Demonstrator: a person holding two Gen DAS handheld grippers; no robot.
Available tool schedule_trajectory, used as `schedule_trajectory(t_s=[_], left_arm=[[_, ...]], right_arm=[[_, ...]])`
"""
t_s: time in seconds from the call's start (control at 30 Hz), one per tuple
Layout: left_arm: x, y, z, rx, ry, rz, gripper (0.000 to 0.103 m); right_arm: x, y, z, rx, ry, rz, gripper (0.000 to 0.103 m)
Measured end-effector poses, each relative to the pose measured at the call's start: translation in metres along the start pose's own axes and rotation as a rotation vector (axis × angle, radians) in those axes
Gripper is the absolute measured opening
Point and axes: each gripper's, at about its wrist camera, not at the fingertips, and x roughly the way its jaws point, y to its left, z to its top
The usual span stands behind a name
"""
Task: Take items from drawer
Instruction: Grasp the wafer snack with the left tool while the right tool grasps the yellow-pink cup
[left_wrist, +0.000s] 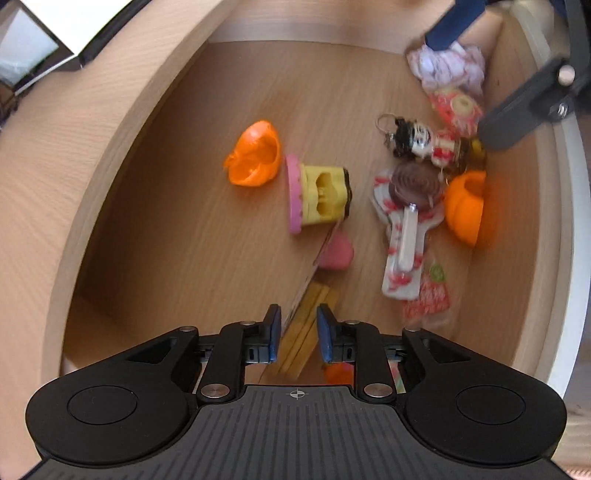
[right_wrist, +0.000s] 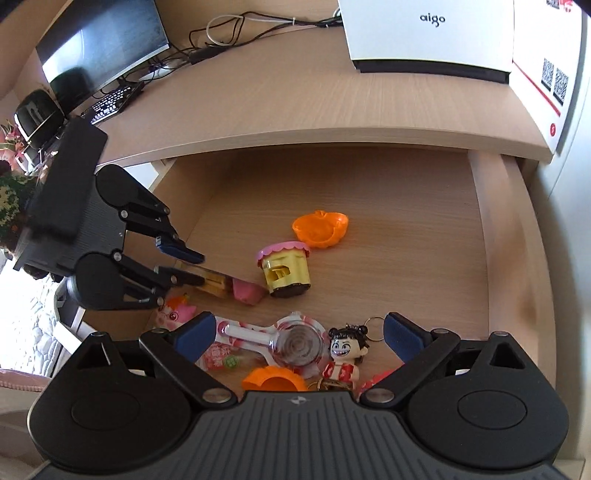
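Observation:
The open wooden drawer (right_wrist: 495, 240) holds small toys. My left gripper (left_wrist: 298, 332) (right_wrist: 197, 267) is low at the drawer's left side, shut on a flat yellow pack (left_wrist: 306, 325) (right_wrist: 216, 282) whose far end touches a pink piece (left_wrist: 336, 253) (right_wrist: 247, 291). Just beyond lie a yellow cake toy (left_wrist: 321, 194) (right_wrist: 286, 269) on its side and an orange half shell (left_wrist: 255, 155) (right_wrist: 320, 229). My right gripper (right_wrist: 299, 332) hangs wide open over a wrapped lollipop (right_wrist: 295, 343) (left_wrist: 413, 184) and a doll keychain (right_wrist: 345, 349) (left_wrist: 424, 142).
An orange pumpkin half (right_wrist: 275, 380) (left_wrist: 465, 206), a red candy wrapper (right_wrist: 221, 358) and a pink plush (right_wrist: 173, 310) crowd the drawer's near edge. On the desk above stand a monitor (right_wrist: 103, 48), a keyboard (right_wrist: 110, 103), cables and a white box (right_wrist: 424, 33).

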Motion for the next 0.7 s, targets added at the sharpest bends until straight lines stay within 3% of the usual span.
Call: schedule_trajectory(t_s=[0.1,0.3,0.47,0.57,0.7], left_arm=[[0.007,0.001,0.001,-0.014,-0.011,-0.066,0.037],[0.025,0.003,-0.012,-0.003,0.036,-0.093,0.036],[0.016,0.031,-0.021,-0.279,0.011,-0.156,0.026],[-0.013,0.040,-0.039,-0.433,-0.070,-0.184,0.026],[-0.050,0.036,-0.053,-0.513,-0.128,-0.183,0.026]], right_arm=[[0.004,-0.002,0.003,0.007,0.018,-0.012,0.098],[0.015,0.016,0.005,-0.095,0.061,-0.102,0.096],[0.032,0.023,0.015,-0.107,0.068,-0.122,0.091],[0.054,0.030,0.027,-0.100,0.078,-0.075,0.084],[0.084,0.040,0.038,-0.103,0.119,-0.075,0.070]])
